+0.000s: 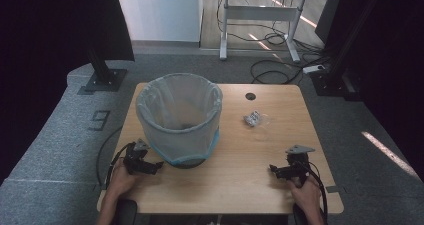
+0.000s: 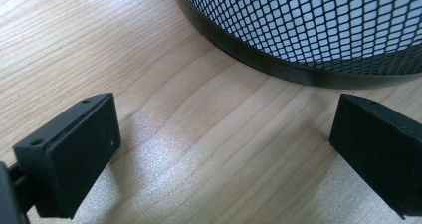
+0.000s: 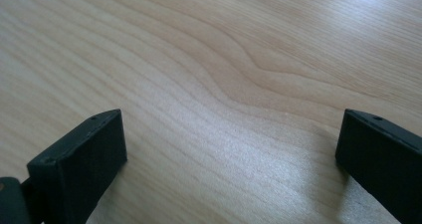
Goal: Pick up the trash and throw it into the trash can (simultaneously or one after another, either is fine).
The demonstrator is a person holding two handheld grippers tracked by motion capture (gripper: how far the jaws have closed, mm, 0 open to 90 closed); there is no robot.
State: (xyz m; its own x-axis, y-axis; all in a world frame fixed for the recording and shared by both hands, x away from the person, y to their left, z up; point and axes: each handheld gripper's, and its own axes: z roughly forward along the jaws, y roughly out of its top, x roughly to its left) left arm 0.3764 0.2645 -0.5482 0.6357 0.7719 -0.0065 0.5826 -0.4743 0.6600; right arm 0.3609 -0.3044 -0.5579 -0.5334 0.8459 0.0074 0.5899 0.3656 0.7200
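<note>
Both tools rest wide open on the counter — left tool just beside the lined bin, right tool well short of the crumpled wrapper. It looks light, springy — pinch its bunched middle.

Your 2 grippers, left gripper and right gripper, are black. The bin shows black diamond mesh, pale liner. Table: light woodgrain.

On the surface my left claw sits just beside the bin (at its base); the wrapper lies right of the bin, ahead of my right claw.
</note>
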